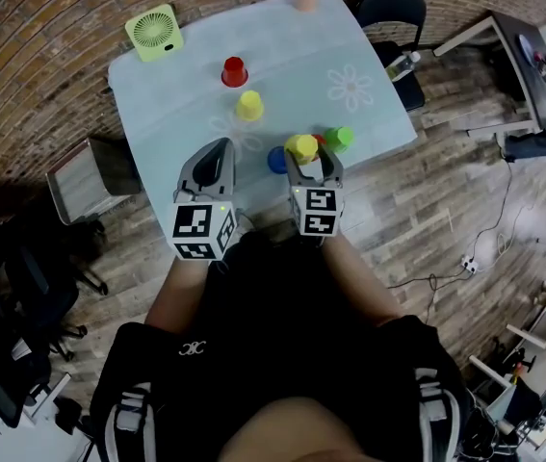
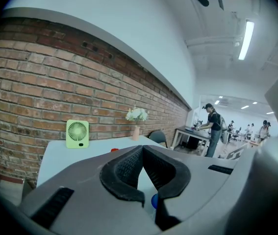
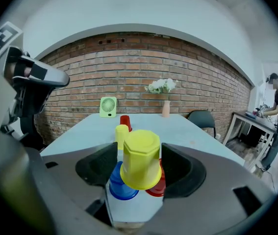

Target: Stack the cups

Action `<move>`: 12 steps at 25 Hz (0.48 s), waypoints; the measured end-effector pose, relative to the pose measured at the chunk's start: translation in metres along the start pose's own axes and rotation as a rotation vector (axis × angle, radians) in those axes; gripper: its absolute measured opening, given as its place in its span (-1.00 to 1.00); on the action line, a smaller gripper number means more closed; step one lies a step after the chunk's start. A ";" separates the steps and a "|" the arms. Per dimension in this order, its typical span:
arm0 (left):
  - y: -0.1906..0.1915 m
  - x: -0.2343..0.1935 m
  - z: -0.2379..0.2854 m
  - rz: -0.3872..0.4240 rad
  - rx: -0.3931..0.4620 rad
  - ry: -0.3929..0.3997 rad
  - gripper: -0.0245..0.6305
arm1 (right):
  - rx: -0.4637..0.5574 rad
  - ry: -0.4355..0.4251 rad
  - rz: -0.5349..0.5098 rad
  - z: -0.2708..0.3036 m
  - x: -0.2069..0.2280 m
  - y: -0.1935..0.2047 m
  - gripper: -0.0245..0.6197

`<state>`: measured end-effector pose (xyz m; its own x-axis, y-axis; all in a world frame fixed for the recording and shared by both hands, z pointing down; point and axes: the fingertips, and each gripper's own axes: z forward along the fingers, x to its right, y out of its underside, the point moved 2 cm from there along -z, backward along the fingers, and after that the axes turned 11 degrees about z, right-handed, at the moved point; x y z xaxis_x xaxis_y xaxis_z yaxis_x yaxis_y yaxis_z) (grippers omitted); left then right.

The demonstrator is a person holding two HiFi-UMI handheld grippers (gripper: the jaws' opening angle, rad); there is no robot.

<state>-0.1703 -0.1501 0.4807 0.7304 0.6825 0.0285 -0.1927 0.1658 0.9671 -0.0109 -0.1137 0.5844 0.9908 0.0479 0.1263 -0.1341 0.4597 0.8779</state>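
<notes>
Right claw [image 3: 139,166] stands about half open round the top yellow cup [image 3: 140,158], which is upside down and a touch tilted. There's a sliver of gap at my left pad and the right pad is close against the wall, so I judge the cup is sitting on its neighbours rather than pinched. Under it are the blue cup [image 3: 121,182] and the near red cup [image 3: 157,186], side by side at the near edge of the table [image 1: 350,46]; the green cup [image 1: 341,138] is just beside them. Whether it touches them I cannot tell. Left claw [image 2: 142,155] has its tips together, nothing in it, hanging back near the table edge. So one cup is up on a base of two. Still out in the open, well apart from the pile: the far yellow cup [image 1: 248,105] and the far red cup [image 1: 234,70], both upside down, untouched. Call it under halfway; green and those two are left.
</notes>
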 end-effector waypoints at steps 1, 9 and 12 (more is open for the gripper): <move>-0.001 -0.001 0.000 0.000 0.002 -0.001 -0.92 | 0.014 0.001 -0.001 -0.002 0.000 -0.005 -0.10; -0.017 0.001 -0.001 0.026 0.035 -0.008 -0.92 | 0.265 0.021 -0.028 -0.028 0.003 -0.069 -0.10; -0.029 0.002 -0.004 0.047 0.059 -0.014 -0.92 | 0.370 -0.003 0.008 -0.044 0.002 -0.101 -0.11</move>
<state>-0.1660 -0.1510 0.4521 0.7304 0.6787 0.0768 -0.1882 0.0919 0.9778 0.0052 -0.1214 0.4758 0.9898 0.0472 0.1344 -0.1388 0.1076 0.9845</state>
